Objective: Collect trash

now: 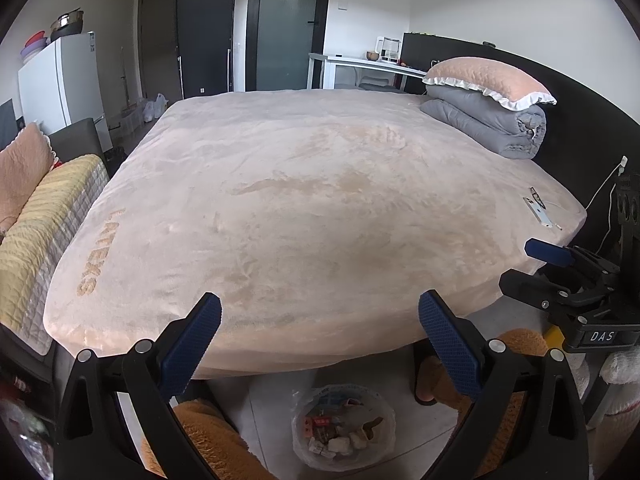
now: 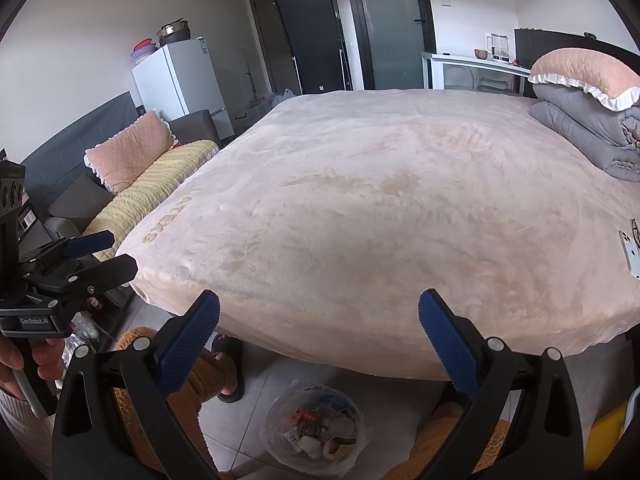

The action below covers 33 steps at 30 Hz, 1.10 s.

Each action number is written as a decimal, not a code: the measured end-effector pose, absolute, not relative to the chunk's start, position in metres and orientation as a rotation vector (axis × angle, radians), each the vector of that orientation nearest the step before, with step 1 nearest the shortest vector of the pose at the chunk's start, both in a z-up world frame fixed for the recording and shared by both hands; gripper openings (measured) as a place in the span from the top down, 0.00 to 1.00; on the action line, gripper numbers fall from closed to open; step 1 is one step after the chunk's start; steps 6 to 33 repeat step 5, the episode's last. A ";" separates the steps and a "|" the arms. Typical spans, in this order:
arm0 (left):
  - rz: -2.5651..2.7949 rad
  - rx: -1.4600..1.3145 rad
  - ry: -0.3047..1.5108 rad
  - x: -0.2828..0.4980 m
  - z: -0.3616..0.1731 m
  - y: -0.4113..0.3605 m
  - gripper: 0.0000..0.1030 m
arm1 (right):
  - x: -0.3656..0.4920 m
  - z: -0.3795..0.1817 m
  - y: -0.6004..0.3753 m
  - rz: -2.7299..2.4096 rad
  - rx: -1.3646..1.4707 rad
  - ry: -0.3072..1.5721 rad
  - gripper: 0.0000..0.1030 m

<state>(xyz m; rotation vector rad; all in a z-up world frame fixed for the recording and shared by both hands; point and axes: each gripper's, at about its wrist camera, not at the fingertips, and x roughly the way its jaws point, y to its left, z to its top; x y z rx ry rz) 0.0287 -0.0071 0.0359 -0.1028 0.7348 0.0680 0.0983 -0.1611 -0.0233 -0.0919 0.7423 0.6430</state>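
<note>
A clear plastic trash bag (image 1: 344, 426) (image 2: 316, 428) lies open on the grey floor at the foot of the bed, holding several wrappers and crumpled scraps. My left gripper (image 1: 320, 312) hangs open above the bed's near edge, nothing between its blue pads. My right gripper (image 2: 320, 310) is open too, at the same height over the bed edge, empty. In the left wrist view the right gripper (image 1: 560, 276) shows at the right side. In the right wrist view the left gripper (image 2: 76, 260) shows at the left, held by a hand (image 2: 24, 360).
A wide bed (image 1: 304, 208) with a peach plush cover fills the middle. A folded grey quilt (image 1: 492, 128) with a pillow sits at its far right corner; a phone (image 1: 538, 212) and cable lie near the right edge. A sofa (image 2: 132, 196) stands left. Slippered feet (image 2: 228, 372) flank the bag.
</note>
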 end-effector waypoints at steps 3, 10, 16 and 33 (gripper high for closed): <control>0.067 -0.103 0.734 0.030 0.036 -0.006 0.06 | 0.099 -0.023 -0.162 0.643 -0.092 0.743 0.04; 0.067 -0.102 0.737 0.030 0.035 -0.006 0.06 | 0.099 -0.024 -0.161 0.642 -0.094 0.744 0.04; 0.067 -0.102 0.737 0.030 0.035 -0.006 0.06 | 0.099 -0.024 -0.161 0.642 -0.094 0.744 0.04; 0.067 -0.102 0.737 0.030 0.035 -0.006 0.06 | 0.099 -0.024 -0.161 0.642 -0.094 0.744 0.04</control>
